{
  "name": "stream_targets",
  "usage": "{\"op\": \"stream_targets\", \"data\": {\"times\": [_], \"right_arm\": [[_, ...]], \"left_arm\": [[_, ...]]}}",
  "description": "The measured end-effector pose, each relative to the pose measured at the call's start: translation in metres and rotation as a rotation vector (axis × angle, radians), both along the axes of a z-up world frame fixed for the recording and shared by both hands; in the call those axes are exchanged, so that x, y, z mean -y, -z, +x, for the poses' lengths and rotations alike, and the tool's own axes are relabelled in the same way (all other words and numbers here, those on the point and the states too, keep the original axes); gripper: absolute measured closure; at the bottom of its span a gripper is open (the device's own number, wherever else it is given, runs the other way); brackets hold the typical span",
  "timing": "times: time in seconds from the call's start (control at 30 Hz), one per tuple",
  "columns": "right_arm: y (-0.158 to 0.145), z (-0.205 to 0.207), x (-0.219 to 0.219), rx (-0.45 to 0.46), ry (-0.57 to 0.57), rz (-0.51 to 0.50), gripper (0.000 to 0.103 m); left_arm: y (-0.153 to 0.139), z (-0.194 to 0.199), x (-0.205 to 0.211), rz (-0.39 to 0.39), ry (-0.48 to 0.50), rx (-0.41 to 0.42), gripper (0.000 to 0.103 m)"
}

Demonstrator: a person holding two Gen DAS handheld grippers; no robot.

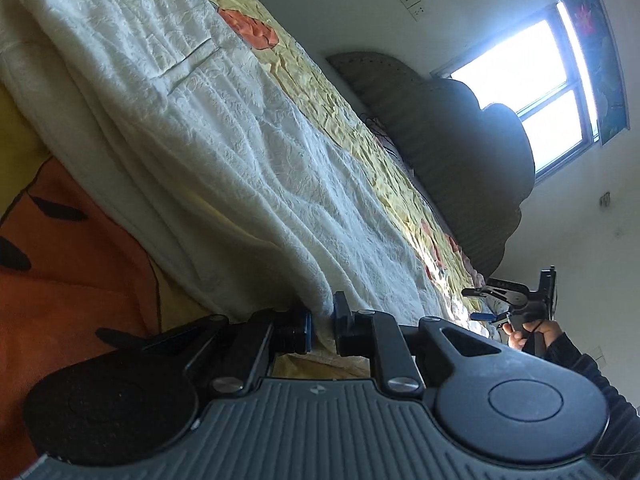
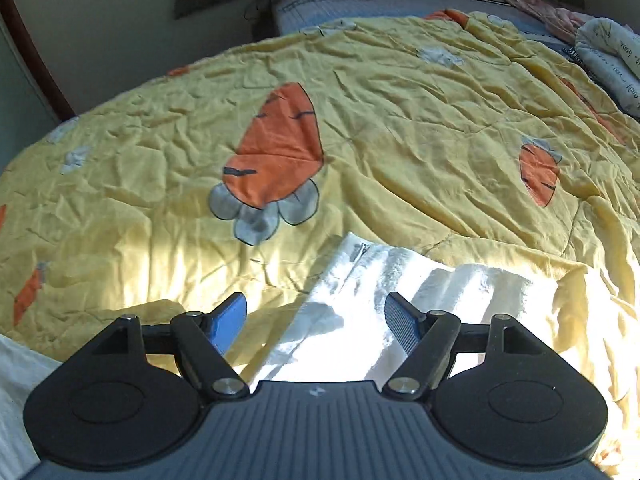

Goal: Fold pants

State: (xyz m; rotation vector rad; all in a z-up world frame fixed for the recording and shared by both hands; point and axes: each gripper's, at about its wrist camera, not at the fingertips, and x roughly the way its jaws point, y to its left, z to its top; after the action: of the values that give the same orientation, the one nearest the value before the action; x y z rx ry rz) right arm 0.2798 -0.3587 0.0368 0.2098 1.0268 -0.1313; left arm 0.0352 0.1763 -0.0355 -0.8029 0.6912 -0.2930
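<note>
White textured pants [image 1: 200, 140] lie stretched along a yellow carrot-print quilt [image 1: 352, 120], the view rolled sideways. My left gripper [image 1: 325, 326] is shut on a fold at the pants' near edge, with white cloth pinched between its blue pads. In the right wrist view a sunlit end of the pants [image 2: 400, 280] with a zipper [image 2: 360, 252] lies on the quilt [image 2: 400, 140]. My right gripper [image 2: 316, 314] hovers over it, open, nothing between its fingers. The right gripper [image 1: 484, 304] also shows far right in the left wrist view, held by a hand [image 1: 528, 332] in a dark sleeve.
A dark padded headboard [image 1: 460, 140] stands at the bed's far end under a bright window [image 1: 532, 80]. Folded printed bedding [image 2: 612, 60] lies at the back right corner of the bed. A grey mattress edge [image 2: 380, 4] shows beyond the quilt.
</note>
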Motion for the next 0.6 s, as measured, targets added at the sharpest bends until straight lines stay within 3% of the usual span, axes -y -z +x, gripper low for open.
{"op": "stream_targets", "data": {"times": [0.1, 0.27, 0.5, 0.6], "right_arm": [[0.010, 0.005, -0.002, -0.026, -0.024, -0.022, 0.030], [0.021, 0.007, -0.004, -0.045, -0.062, -0.033, 0.059], [0.021, 0.015, 0.002, -0.049, -0.046, -0.005, 0.060], [0.021, 0.012, 0.009, -0.031, -0.019, 0.033, 0.078]], "left_arm": [[0.001, 0.000, -0.001, -0.005, 0.000, 0.001, 0.085], [0.000, 0.000, 0.001, -0.010, 0.000, 0.002, 0.084], [0.000, 0.000, 0.001, -0.011, -0.001, 0.003, 0.084], [0.000, -0.001, 0.000, -0.011, -0.001, 0.003, 0.084]]}}
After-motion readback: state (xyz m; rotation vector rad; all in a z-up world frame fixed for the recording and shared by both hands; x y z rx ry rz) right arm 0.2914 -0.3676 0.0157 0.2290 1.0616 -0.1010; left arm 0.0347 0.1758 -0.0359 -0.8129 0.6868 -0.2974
